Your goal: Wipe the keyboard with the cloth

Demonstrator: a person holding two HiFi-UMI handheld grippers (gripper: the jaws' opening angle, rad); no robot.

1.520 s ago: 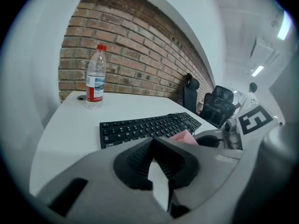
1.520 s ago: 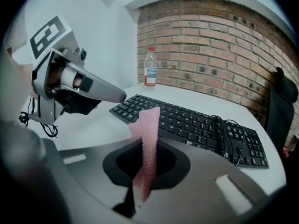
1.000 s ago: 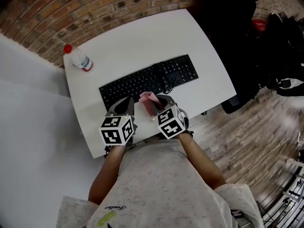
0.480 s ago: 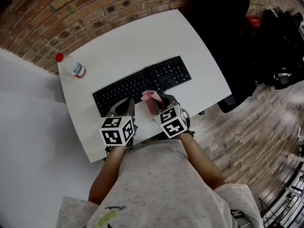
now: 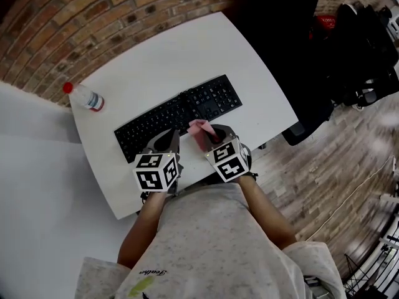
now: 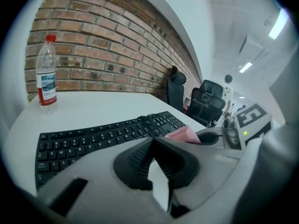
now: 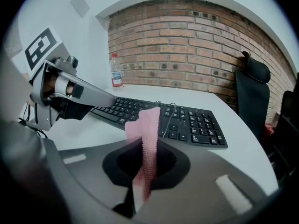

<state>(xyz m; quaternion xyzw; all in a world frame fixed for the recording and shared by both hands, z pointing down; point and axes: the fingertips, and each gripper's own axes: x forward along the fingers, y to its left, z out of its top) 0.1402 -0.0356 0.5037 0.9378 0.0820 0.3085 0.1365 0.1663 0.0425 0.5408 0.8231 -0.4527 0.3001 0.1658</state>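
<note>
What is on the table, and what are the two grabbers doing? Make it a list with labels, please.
Table: white, with rounded corners
Keyboard: black, lying flat on the table
Cloth: pink, pinched in the right gripper, by the keyboard's near edge
Left gripper: shut, holding nothing
Bottle: clear with a red cap, near the table's far left corner

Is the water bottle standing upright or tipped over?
Upright: the bottle stands on its base on the table, red cap at top.
</note>
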